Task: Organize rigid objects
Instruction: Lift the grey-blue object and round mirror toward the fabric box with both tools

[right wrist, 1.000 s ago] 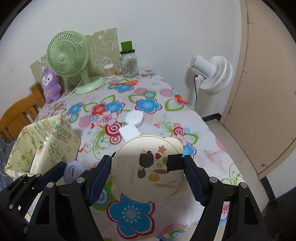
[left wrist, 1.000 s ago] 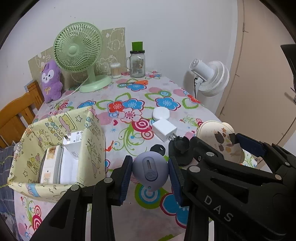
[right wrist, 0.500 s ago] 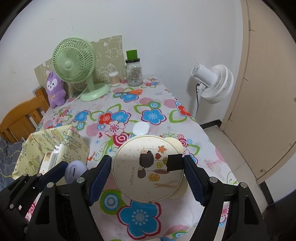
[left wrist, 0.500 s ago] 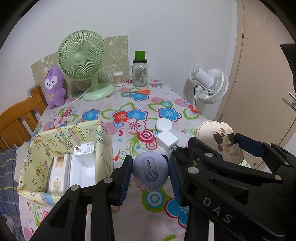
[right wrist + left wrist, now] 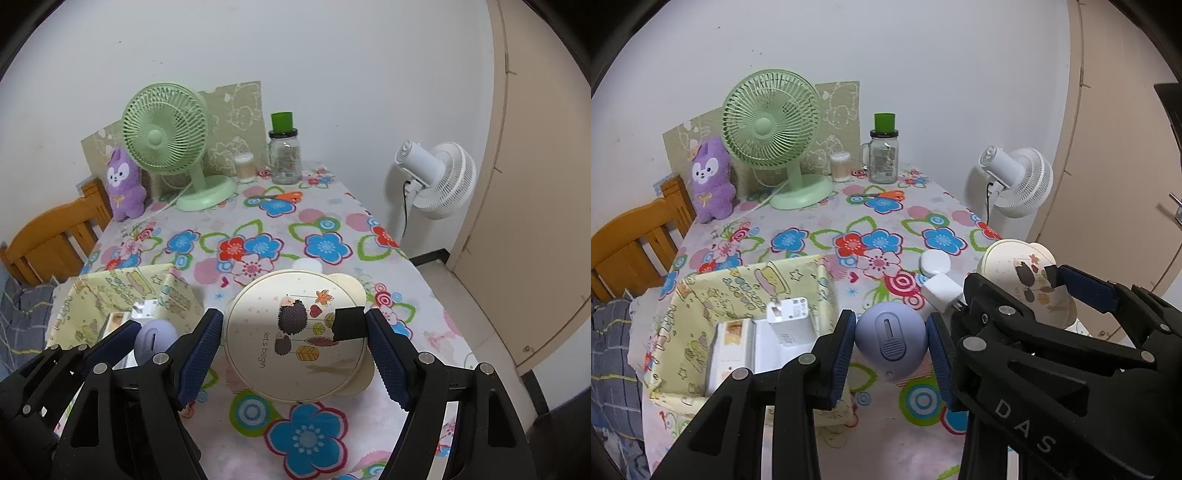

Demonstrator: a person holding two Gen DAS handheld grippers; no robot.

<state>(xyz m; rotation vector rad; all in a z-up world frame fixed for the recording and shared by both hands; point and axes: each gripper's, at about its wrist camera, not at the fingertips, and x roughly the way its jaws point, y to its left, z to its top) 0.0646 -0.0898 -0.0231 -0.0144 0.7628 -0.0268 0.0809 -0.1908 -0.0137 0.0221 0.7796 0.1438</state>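
Both units are loaded: left hand-held gripper (image 5: 891, 341) clamps the lavender egg-shaped device (image 5: 891, 339), yellow box (image 5: 701, 295) forward-left and nearer it; right hand-held gripper (image 5: 294, 338) clamps the round hedgehog tin (image 5: 295, 336).

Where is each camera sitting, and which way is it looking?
Left wrist view: sits on the left claw, looking forward over the flowery table; its own fingers squeeze the purple round gadget, and the right claw shows beside it.
Right wrist view: sits on the right claw, facing the same way; its own fingers hold the cream hedgehog lid.
Both see the green fan, the yellow box and each other's claw.
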